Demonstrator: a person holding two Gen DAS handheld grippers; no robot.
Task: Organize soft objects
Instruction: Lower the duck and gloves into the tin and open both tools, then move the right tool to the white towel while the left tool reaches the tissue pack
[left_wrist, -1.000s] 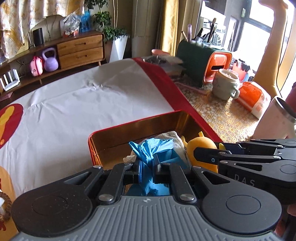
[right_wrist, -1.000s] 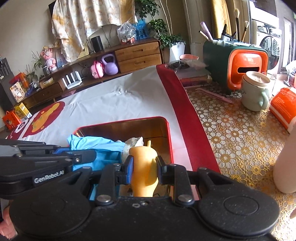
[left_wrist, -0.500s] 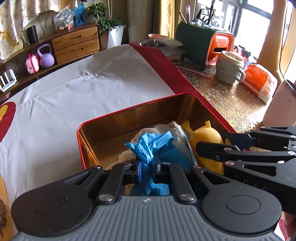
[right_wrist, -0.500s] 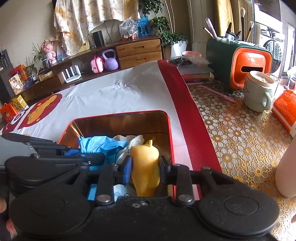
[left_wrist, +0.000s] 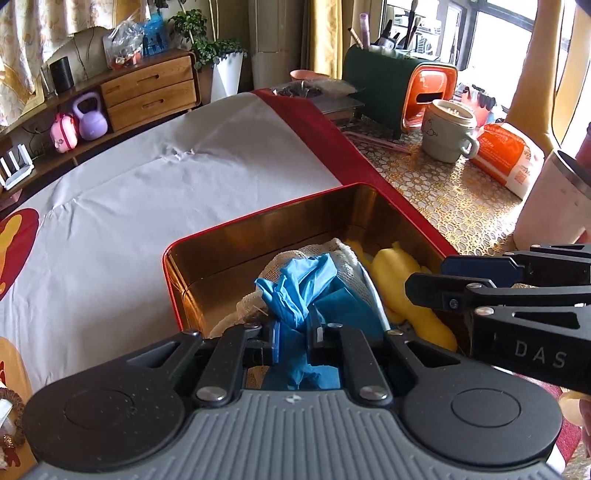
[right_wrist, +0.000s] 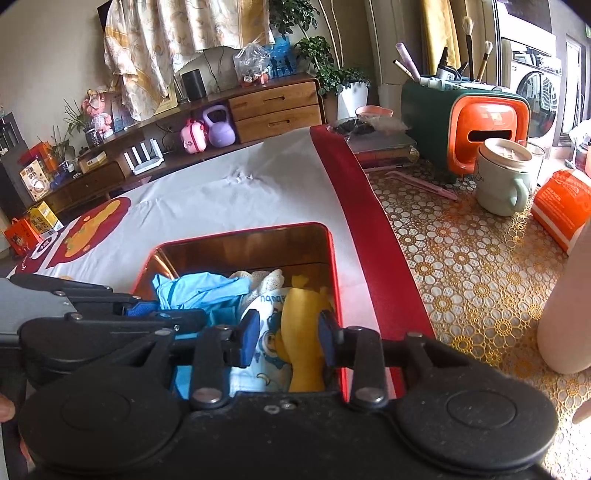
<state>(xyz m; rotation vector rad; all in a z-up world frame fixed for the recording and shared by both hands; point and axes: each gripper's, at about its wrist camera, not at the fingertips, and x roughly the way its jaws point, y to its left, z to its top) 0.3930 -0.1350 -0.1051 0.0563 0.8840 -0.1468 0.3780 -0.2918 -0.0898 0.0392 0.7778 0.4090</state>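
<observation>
Left gripper (left_wrist: 294, 341): jaws nearly together and clamped on the crumpled blue rubber glove (left_wrist: 303, 291), opening slightly right now. Glove sits inside the red-rimmed, gold-lined rectangular metal tin (left_wrist: 258, 236), on top of a white mesh cloth (left_wrist: 273, 266).

Right gripper (right_wrist: 284, 341): jaws opening, yellow soft toy (right_wrist: 304, 332) between them. The 3 o'clock pad is against or just beside the toy; the 9 o'clock pad stands clear of it, with a white cartoon-printed cloth (right_wrist: 267, 349) in the gap. Toy rests in the tin by its 3 o'clock wall, just beside the glove and mesh cloth.

From the left wrist view the right gripper comes in at 3 o'clock, over the toy.

Tin sits on a white sheet with a red border (left_wrist: 177, 173). At 2 o'clock of the tin, on a gold floral tablecloth (right_wrist: 461, 251): pale green lidded mug (right_wrist: 502, 181), green-and-orange brush holder (right_wrist: 469, 122), orange packet (right_wrist: 561, 206).
</observation>
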